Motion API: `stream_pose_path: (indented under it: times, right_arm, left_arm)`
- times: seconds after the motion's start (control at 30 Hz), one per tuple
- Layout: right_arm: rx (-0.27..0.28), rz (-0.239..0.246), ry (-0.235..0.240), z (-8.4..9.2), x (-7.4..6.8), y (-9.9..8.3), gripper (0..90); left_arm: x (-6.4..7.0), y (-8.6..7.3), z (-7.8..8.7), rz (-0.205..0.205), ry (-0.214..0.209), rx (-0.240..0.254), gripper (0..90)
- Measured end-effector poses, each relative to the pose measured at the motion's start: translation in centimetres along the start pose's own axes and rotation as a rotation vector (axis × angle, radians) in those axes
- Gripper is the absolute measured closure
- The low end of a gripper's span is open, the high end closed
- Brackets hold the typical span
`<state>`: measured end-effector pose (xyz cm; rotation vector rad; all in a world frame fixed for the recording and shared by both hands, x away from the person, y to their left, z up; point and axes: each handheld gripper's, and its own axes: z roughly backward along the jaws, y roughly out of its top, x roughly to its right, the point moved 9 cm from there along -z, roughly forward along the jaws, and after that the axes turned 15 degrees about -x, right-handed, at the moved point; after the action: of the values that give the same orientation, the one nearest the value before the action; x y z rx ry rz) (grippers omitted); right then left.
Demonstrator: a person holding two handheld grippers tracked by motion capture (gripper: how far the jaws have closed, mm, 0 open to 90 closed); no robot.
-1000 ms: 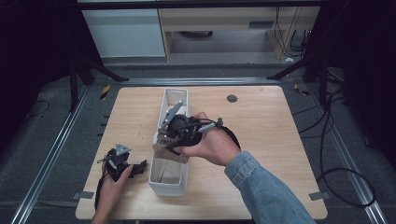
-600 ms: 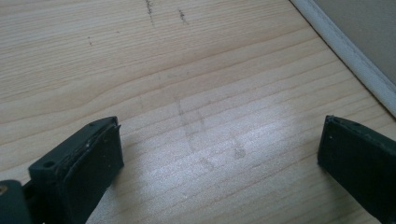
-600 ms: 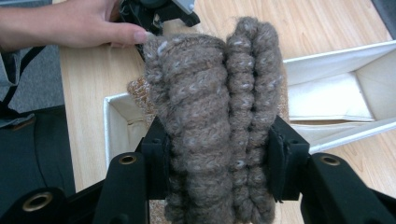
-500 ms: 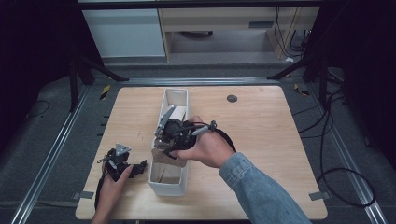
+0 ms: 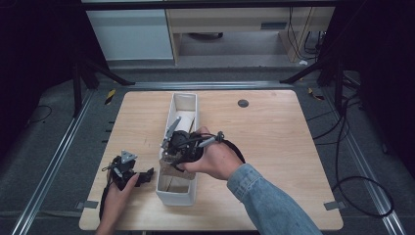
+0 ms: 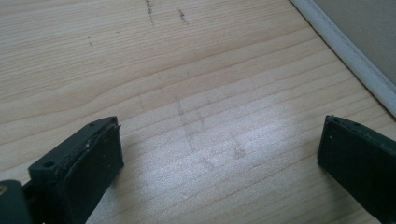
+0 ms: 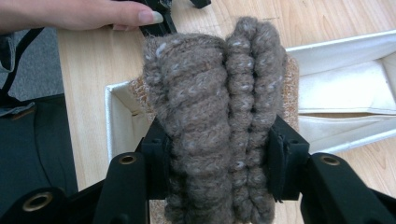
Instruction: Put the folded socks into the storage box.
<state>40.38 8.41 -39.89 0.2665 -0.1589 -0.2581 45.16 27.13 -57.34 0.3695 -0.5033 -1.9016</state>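
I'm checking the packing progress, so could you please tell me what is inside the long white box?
The white box shows a pale divider at its far end. Its near end is mostly covered by the brown knitted roll, clamped in the right hand-held gripper.

Black tongs (image 7: 219, 158) (brass rivets), blue denim sleeve (image 5: 266, 200).

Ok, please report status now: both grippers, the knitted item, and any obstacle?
Right gripper shut on brown knitted roll, above white box. Left gripper open over bare table. No obstacle seen.
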Motion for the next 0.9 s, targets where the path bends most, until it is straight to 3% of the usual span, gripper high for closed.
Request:
stream_pose_path:
  times: [0.9]
  right_arm:
    - [-0.012, -0.003, 0.001, -2.5, -0.8, 0.2, 51.2]
  left_arm:
    - [0.0, 0.0, 0.0, -0.001, 0.0, 0.0, 0.0]
